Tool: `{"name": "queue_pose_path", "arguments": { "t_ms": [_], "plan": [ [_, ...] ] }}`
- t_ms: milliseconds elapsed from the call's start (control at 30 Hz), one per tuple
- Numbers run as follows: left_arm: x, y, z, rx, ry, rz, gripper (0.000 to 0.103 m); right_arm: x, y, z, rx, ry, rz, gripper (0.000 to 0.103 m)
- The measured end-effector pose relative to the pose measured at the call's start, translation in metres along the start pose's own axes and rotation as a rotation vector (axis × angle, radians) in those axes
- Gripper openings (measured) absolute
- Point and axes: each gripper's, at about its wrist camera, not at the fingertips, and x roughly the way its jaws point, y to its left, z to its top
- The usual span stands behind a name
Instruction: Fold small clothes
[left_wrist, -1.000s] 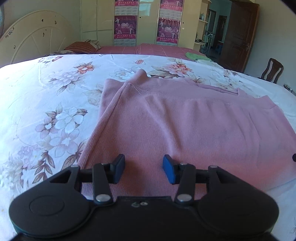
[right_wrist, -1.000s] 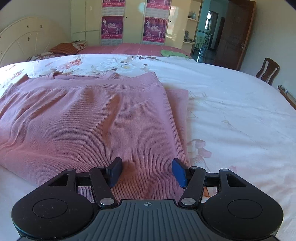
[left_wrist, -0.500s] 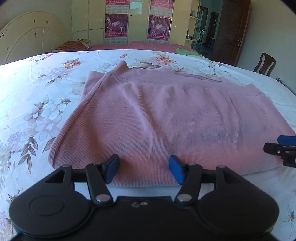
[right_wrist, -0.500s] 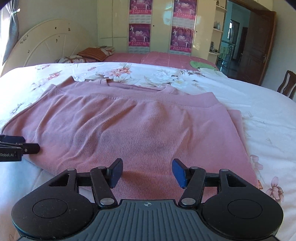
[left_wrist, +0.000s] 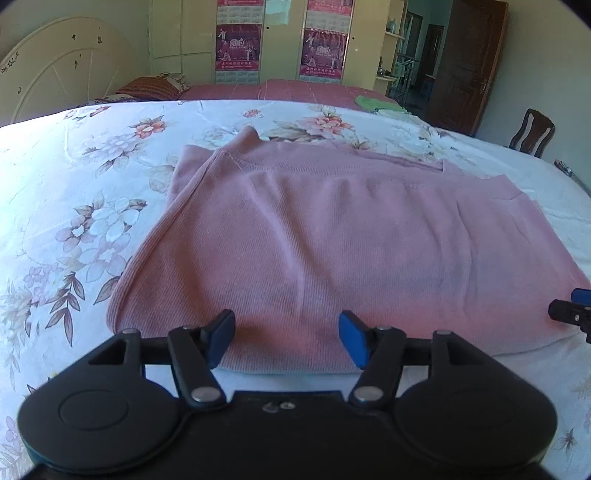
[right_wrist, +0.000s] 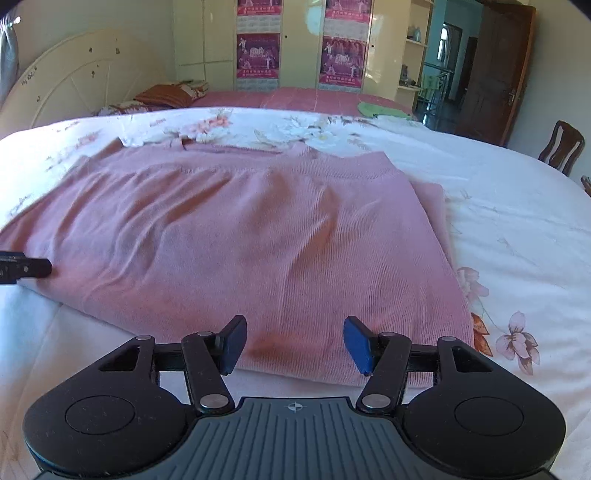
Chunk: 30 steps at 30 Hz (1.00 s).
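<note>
Both tongs have drawn back toward the near edge of the pink knit top (left_wrist: 332, 236) since a second ago, when their pads sat further in over the cloth; now the folded near edge lies just ahead of each pair of blue pads. The left tongs (left_wrist: 286, 339) stand wide apart and hold nothing, poised over the near-left part of the fold. The right tongs (right_wrist: 293, 343) are equally wide and empty, over the near-right part; their tip also shows at the right border of the left view.

The top lies flat on the floral bedsheet (left_wrist: 74, 206), already folded over once, with an under layer peeking out along its far and side edges.

Risks, as I judge them: the garment is several soft layers, so closing on the near edge may catch only the upper layer and peel the fold open. It may also pinch the bedsheet, which lies right under the edge, and drag it up with the cloth. If the two sides lift unevenly, the knit will skew and the next fold will come out crooked. The loose ripples across the middle could be creased in.
</note>
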Motion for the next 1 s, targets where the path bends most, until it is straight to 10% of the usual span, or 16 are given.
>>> {"name": "queue_pose_path", "arguments": {
  "t_ms": [433, 500, 1000],
  "plan": [
    [0.027, -0.047, 0.060, 0.031, -0.078, -0.034, 0.072, 0.041, 0.041, 0.066, -0.034, -0.093, 0.130, 0.056],
    [0.039, -0.050, 0.062, 0.041, -0.065, -0.029, 0.072, 0.052, 0.049, 0.069, -0.062, -0.080, 0.138, 0.042],
    [0.061, -0.027, 0.059, -0.027, -0.040, 0.063, 0.079, 0.078, 0.050, 0.060, -0.111, -0.065, 0.179, 0.043]
  ]
}}
